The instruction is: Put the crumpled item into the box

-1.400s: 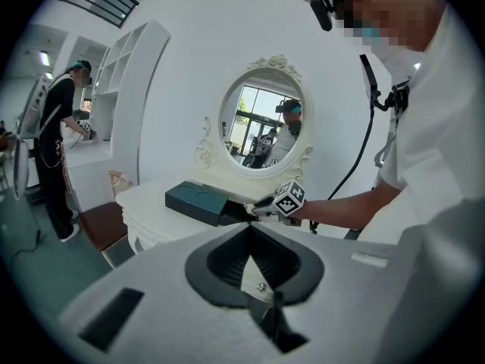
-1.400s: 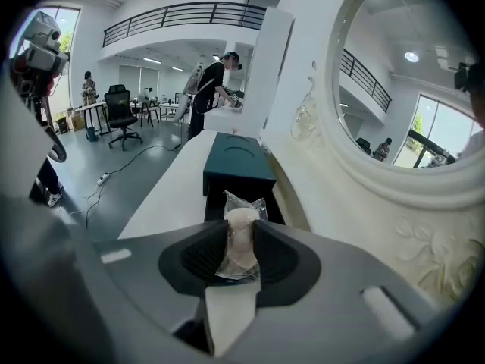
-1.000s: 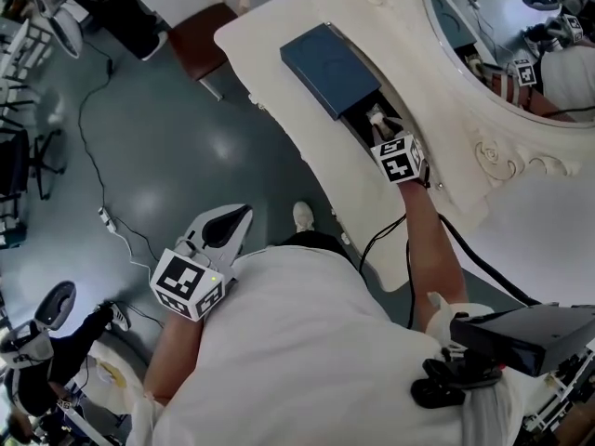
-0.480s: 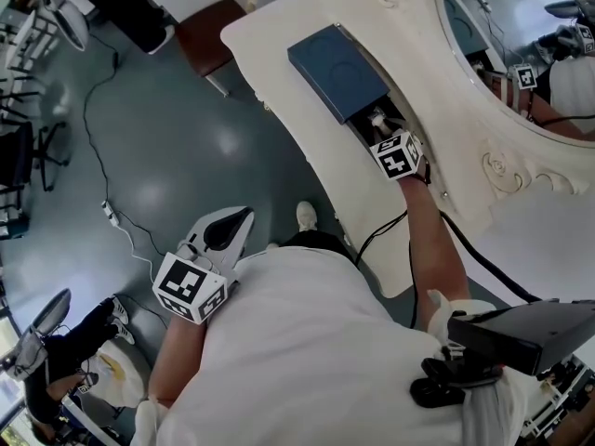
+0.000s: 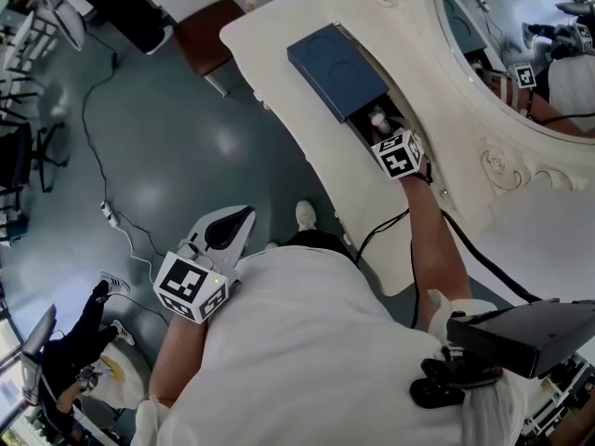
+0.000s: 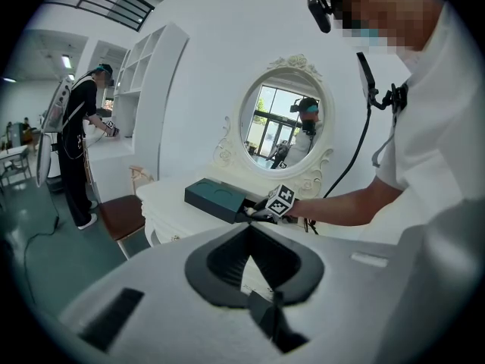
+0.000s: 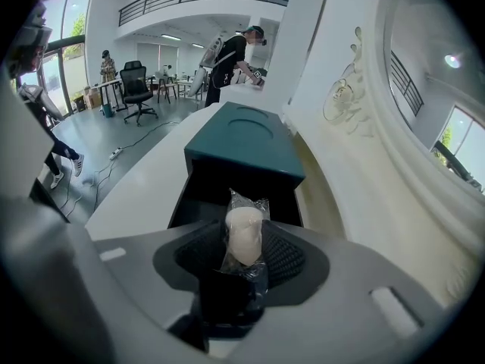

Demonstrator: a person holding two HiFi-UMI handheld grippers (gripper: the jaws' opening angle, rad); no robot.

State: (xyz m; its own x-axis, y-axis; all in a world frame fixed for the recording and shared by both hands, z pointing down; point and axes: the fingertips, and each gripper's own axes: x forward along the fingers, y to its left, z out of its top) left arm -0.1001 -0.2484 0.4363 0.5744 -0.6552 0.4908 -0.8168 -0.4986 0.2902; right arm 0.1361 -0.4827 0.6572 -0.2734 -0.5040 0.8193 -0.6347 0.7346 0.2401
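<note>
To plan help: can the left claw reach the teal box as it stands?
Probably not yet: the left claw hangs over the floor beside the person, well short of the table where the box lies.

We see a dark teal box [image 5: 337, 71] with a black inside on a cream-white dressing table [image 5: 265, 45]. The crumpled item [image 7: 244, 233] is a clear wrapper around something creamy white. The chair seat [image 5: 206, 33] is reddish brown and the floor [image 5: 167, 147] is grey-blue.
</note>
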